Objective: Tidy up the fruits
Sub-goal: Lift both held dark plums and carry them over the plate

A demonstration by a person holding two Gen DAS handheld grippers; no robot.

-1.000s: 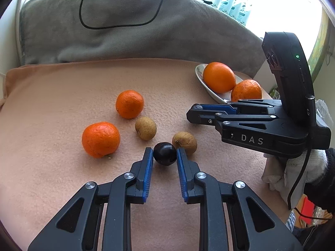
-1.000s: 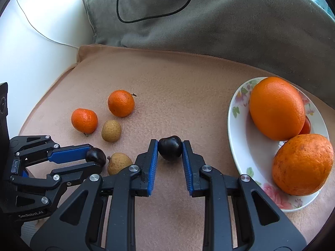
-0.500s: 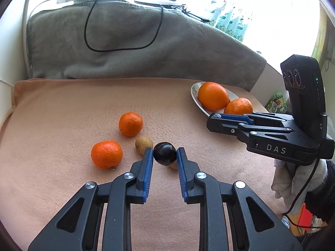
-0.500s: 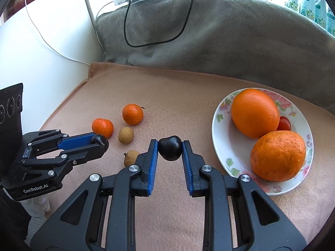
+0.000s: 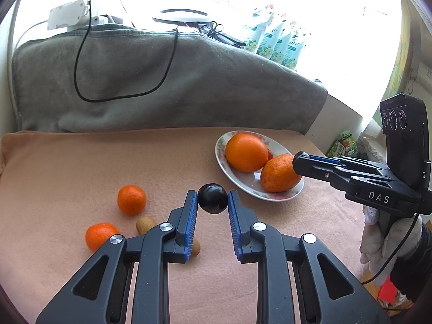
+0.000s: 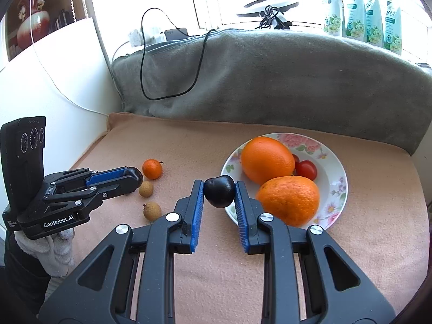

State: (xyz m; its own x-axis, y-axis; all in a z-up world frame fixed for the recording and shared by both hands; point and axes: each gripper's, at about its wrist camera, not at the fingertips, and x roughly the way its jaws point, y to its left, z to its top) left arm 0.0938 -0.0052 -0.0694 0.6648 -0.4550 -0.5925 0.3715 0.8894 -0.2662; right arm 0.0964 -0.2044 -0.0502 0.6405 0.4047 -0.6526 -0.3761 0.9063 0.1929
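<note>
With my right claw (image 6: 219, 191) and left claw (image 5: 212, 199) each clamped on a dark plum (image 6: 219, 191), both lifted off the blanket, I should ease them over the plate's (image 6: 338, 186) near rim and release low, clear of the oranges (image 6: 287, 200)

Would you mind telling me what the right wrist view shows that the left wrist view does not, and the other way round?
Only the right wrist view shows the right gripper clamped on its dark plum, both cherry tomatoes clearly, and a red vase on a shelf.

Only the left wrist view shows the left gripper clamped on the other dark plum, and two small mandarins rather than one.

Both show the floral plate with two large oranges, the small brown fruits, the peach cloth and the grey blanket.
</note>
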